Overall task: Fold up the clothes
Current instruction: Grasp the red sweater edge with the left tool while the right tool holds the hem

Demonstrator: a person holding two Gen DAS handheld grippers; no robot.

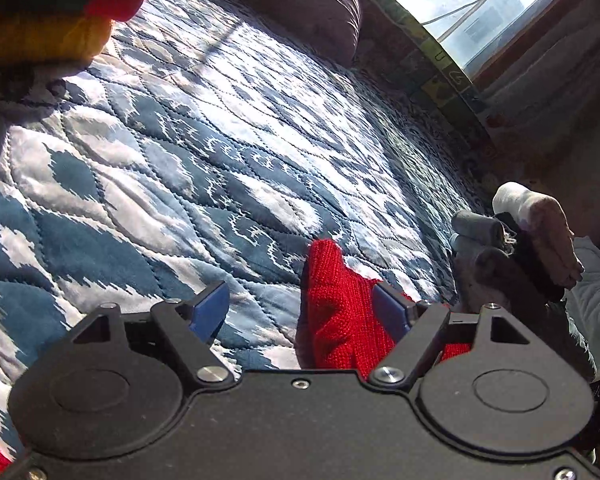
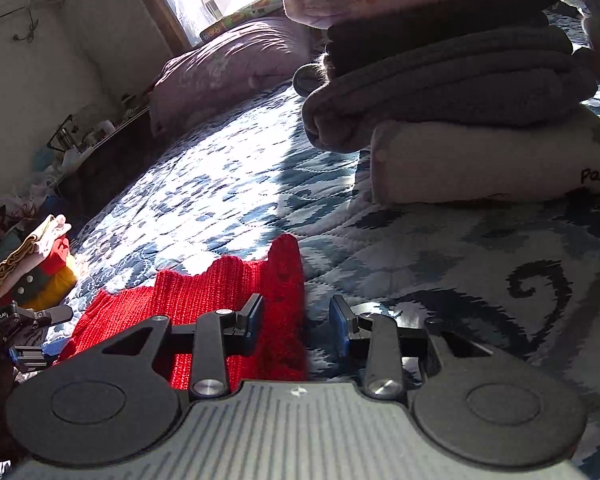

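A red knitted garment [image 2: 204,300] lies spread on the blue-and-white quilted bed cover [image 2: 228,184]. One raised corner of it stands between the fingers of my right gripper [image 2: 296,324], whose jaws are apart and not pressing the fabric. In the left wrist view another bunched corner of the red garment [image 1: 340,312] rises beside the right-hand pad of my left gripper [image 1: 302,312], which is open wide. The left gripper [image 2: 32,320] also shows at the left edge of the right wrist view, at the garment's far side.
A tall stack of folded clothes [image 2: 460,80] sits on the bed ahead and right of my right gripper. A smaller folded pile [image 2: 36,264], red, yellow and white, lies at the bed's left edge. A purple pillow [image 2: 228,68] rests near the window [image 1: 480,0].
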